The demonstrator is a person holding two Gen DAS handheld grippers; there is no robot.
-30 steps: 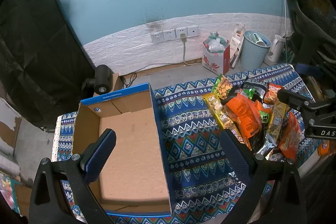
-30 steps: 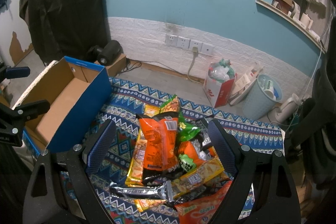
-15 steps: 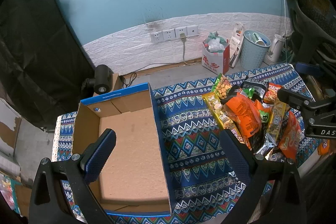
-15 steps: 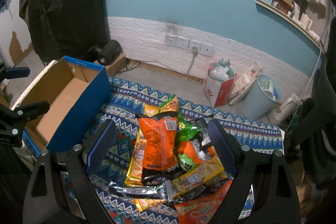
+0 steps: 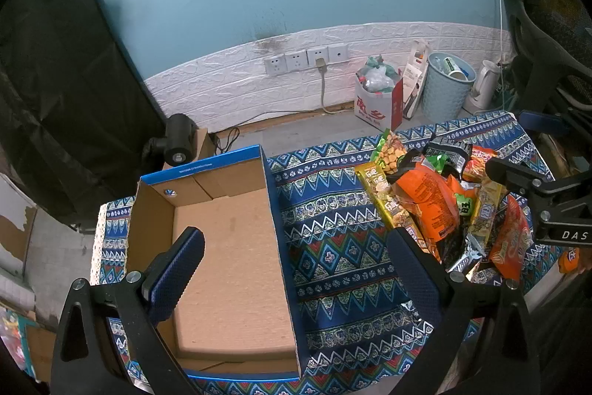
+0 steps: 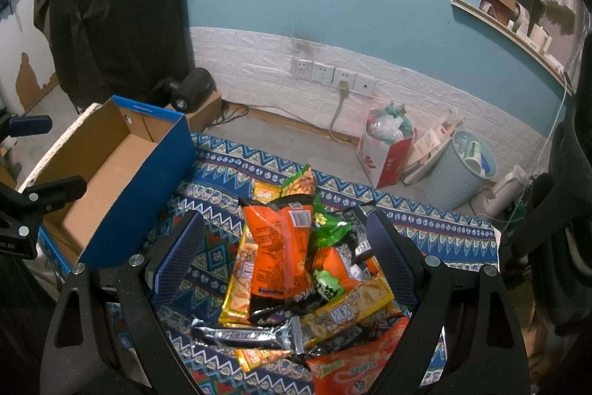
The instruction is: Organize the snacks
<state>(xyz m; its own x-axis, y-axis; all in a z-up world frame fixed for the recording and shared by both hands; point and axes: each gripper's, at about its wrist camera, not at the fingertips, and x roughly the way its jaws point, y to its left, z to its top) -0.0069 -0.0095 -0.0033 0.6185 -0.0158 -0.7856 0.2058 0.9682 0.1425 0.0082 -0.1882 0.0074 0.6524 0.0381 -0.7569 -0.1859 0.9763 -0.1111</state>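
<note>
Patterned cloth (image 6: pixel 281 169): orange packet (image 6: pixel 279 247) lengthwise toward wall, seemingly atop pile.

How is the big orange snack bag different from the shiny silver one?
The orange snack bag is wide, puffy and on top of the pile; the silver snack bag is long, thin and flat, low at the pile's near edge. The orange one runs away from the camera; the silver one lies crosswise. Both are sealed, and neither claw holds them.

Ahead of the tool: patterned blue tablecloth (image 5: pixel 333 239). Beyond it, four wall sockets (image 5: pixel 307 59), one with plugged cable. Ahead-right: red-and-white paper bag (image 5: pixel 377 99), pale blue wastebasket (image 5: pixel 444 91), white kettle (image 5: pixel 484 89). Ahead-left: black curtain (image 5: pixel 55 99).
</note>
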